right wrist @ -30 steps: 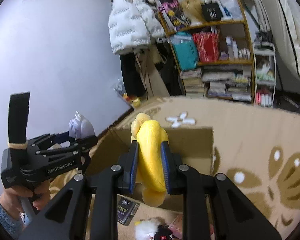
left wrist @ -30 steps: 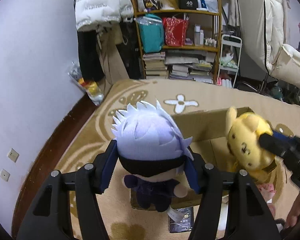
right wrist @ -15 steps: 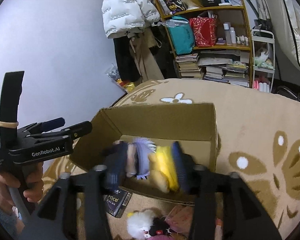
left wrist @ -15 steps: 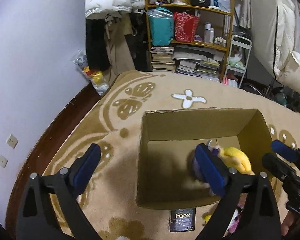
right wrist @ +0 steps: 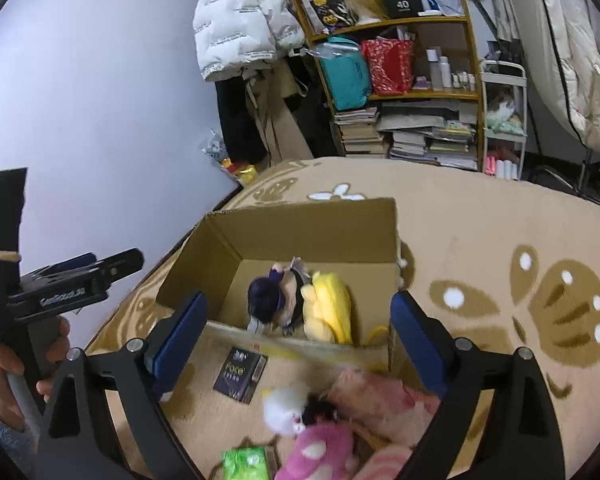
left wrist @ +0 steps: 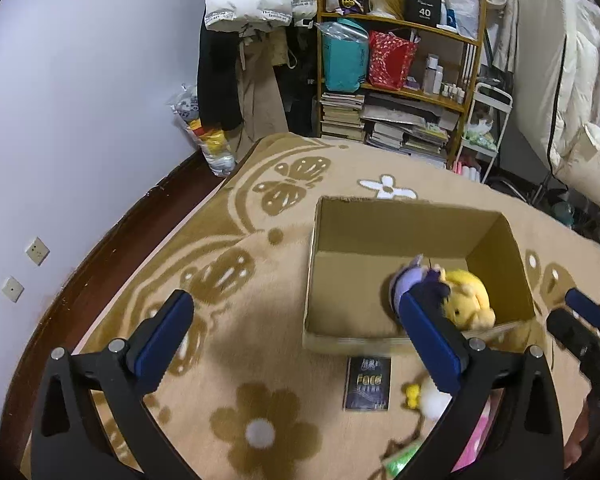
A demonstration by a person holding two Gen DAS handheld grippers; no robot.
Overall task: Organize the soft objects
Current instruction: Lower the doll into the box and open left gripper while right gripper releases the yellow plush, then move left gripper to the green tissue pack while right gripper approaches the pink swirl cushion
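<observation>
Patterned rug (left wrist: pixel 228 248), cardboard box (right wrist: pixel 312 232) holding yellow plush (right wrist: pixel 330 306) and dark-haired doll (right wrist: pixel 270 296) side by side; both grippers (left wrist: pixel 296 340) (right wrist: pixel 300 336) spread wide, empty; leftover plush pile (right wrist: pixel 340 420) directly below right jaws, nearer the right hand.

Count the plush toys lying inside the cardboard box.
2. A purple-haired doll lies on the cardboard box floor, and a yellow plush lies touching its right side. The near wall may hide others.
</observation>
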